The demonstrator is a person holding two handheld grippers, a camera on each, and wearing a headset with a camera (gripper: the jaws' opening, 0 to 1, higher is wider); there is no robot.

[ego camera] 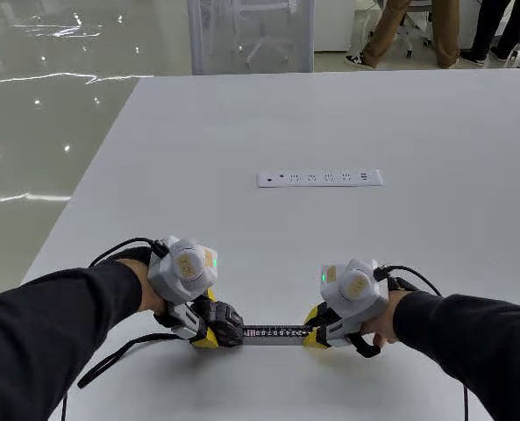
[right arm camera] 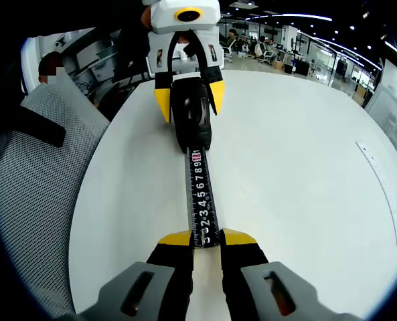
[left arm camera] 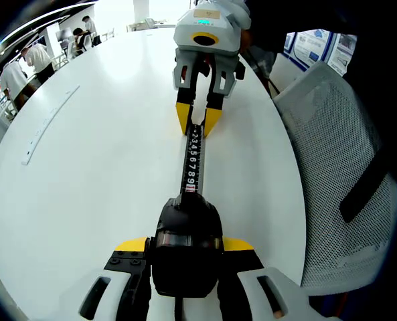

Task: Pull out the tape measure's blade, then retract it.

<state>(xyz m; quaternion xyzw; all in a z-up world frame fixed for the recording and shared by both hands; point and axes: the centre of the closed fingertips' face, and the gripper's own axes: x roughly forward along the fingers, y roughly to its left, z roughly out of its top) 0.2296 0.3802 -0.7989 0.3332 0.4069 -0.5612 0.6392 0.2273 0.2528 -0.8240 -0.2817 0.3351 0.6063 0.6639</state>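
Left tool [left arm camera: 185, 244]: jaws are closed in on the black case of the tape measure [left arm camera: 187, 241], one yellow tip on each side, and the case is pinched between them. The case is rested on the counter [ego camera: 330, 114] at the near edge, in front of the person. The back of the case is hidden under the tool body in the left gripper view.

Right tool [right arm camera: 207, 239]: jaws are brought nearly together, and the free end of the blade [right arm camera: 199, 194] is nipped between the yellow tips. The end hook is covered by the tips and cannot be made out. Whether the grip is on the blade's edges or on the hook cannot be told.

The blade is drawn out a short way, straight and flat along the counter between the two tools. Black numerals up to 9 and a red mark near the case mouth are seen. In the head view the two tools are faced toward each other, the case at the left and the blade end at the right. Small print on the blade is too fine to be read in the head view.

Black sleeves and cables [ego camera: 119, 355] are seen behind both tools.

Farther out, a white power strip [ego camera: 320, 178] is laid mid-counter, well apart from the tape measure. A mesh chair [left arm camera: 332, 200] is seen beside the counter edge, partly cut off. People [ego camera: 409, 31] are cut off at the top of the head view, legs only.
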